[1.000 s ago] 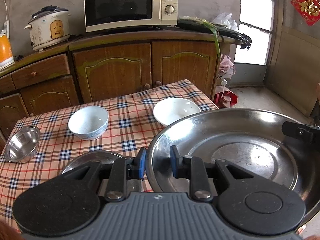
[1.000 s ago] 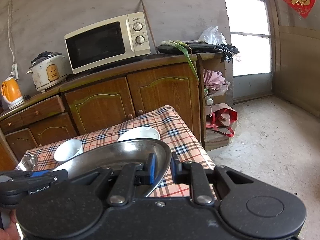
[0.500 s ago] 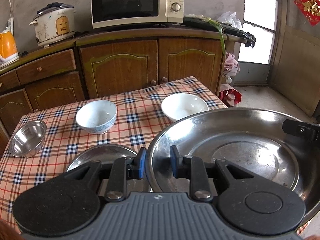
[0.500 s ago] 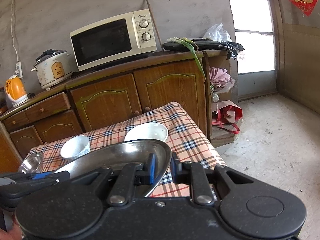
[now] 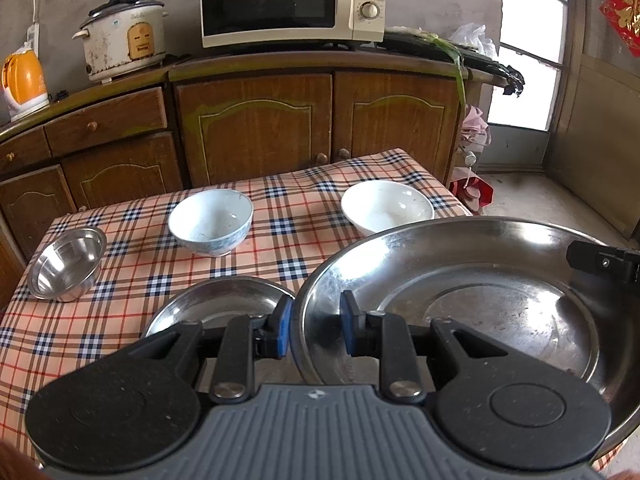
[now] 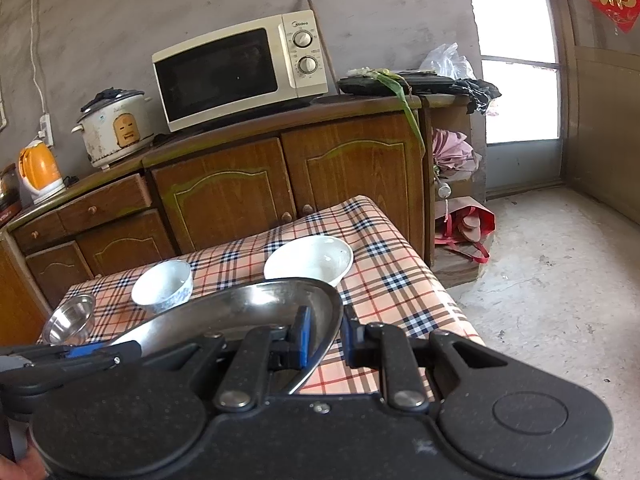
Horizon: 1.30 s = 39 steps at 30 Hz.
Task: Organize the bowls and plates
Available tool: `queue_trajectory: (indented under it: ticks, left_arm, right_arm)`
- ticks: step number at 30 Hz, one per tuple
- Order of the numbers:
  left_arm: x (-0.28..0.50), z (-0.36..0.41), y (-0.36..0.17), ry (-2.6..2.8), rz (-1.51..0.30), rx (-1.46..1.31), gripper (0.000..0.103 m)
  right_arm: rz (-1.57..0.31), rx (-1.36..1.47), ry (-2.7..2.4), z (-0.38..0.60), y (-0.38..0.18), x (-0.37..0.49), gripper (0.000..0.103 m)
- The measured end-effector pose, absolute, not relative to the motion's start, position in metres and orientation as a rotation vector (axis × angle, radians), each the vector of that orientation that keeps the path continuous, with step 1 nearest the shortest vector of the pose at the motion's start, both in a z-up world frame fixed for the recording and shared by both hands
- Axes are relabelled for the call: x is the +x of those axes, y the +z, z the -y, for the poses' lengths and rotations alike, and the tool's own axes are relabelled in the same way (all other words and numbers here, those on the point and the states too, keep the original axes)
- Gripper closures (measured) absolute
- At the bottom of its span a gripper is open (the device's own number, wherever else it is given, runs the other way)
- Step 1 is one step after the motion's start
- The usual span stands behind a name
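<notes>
A large steel plate (image 5: 500, 304) hangs above the near right part of the checked table (image 5: 132, 264), held from both sides. My left gripper (image 5: 314, 324) is shut on its left rim. My right gripper (image 6: 326, 336) is shut on its right rim, and one of its fingers (image 5: 600, 264) shows at the plate's far side. A smaller steel plate (image 5: 216, 304) lies on the cloth just left of the big one, partly hidden by my left gripper. Farther back stand a blue-patterned white bowl (image 5: 210, 222), a wide white bowl (image 5: 386, 206) and a small steel bowl (image 5: 66, 264).
Behind the table runs a wooden cabinet (image 5: 256, 120) with a microwave (image 5: 292, 0), a rice cooker (image 5: 124, 40) and an orange kettle (image 5: 24, 76) on top. To the right are the table's edge, bare concrete floor (image 6: 560, 280) and a red bag (image 6: 468, 228).
Both grippers have carried the large plate a little to the left across the table, so more of the smaller steel plate shows. Neither grip has changed.
</notes>
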<state>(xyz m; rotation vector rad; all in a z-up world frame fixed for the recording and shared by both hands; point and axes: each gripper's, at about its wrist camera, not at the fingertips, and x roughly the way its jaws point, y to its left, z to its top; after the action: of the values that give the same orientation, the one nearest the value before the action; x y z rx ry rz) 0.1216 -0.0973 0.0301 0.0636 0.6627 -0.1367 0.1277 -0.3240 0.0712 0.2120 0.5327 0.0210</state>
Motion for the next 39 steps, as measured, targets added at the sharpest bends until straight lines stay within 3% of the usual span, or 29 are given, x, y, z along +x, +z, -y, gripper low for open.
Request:
queue_trajectory:
  ticks: [39]
  left_arm:
    - [0.12, 0.036, 0.011, -0.027, -0.707, 0.031, 0.077]
  right_arm:
    - [-0.591, 0.174, 0.119, 0.254, 0.049, 0.144, 0.081]
